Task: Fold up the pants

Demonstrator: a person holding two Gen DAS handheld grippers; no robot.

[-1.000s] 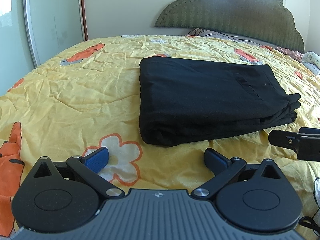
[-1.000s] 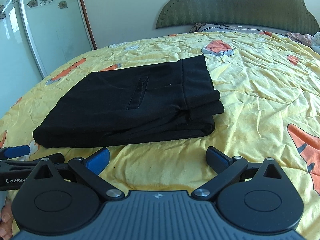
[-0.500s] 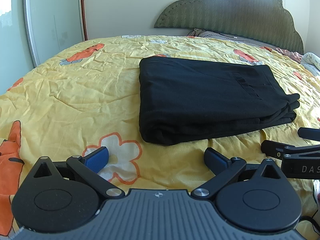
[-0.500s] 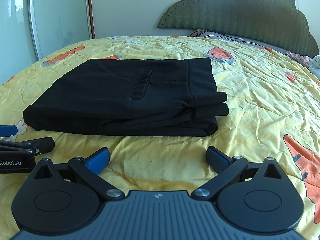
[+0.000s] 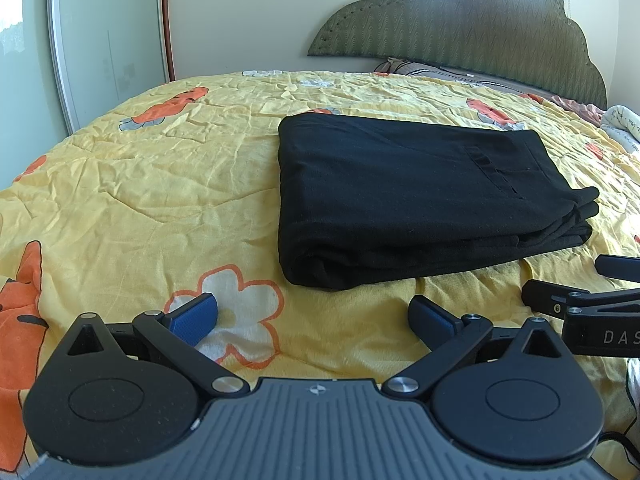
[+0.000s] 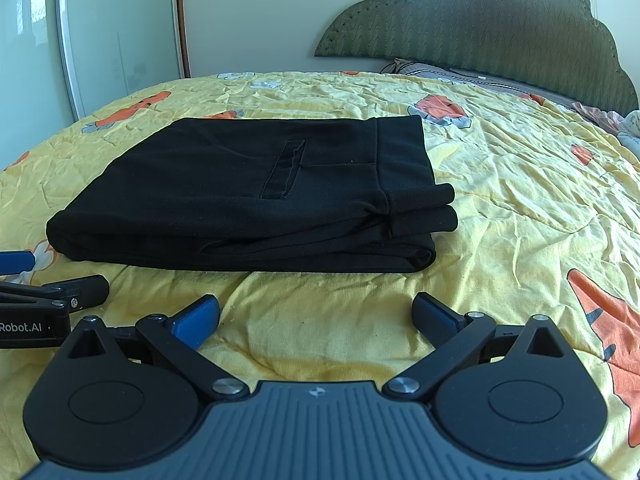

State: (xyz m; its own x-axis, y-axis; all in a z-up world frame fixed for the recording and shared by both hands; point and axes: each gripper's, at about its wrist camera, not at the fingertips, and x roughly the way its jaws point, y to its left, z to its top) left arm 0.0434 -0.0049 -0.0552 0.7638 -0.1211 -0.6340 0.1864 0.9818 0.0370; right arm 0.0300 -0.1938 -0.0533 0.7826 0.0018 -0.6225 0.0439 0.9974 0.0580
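Both the left tongs (image 5: pixel 312 318) and right tongs (image 6: pixel 316 316) have drawn back, released and empty, leaving the pants (image 6: pixel 248 196) folded just ahead, seemingly finished.

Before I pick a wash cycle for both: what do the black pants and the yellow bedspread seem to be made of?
Pants: looks like a soft matte knit, perhaps a cotton blend; no sheen, and the folded edges are thick and rounded. Bedspread: thin printed woven cloth, likely cotton; it holds many fine, sharp creases.
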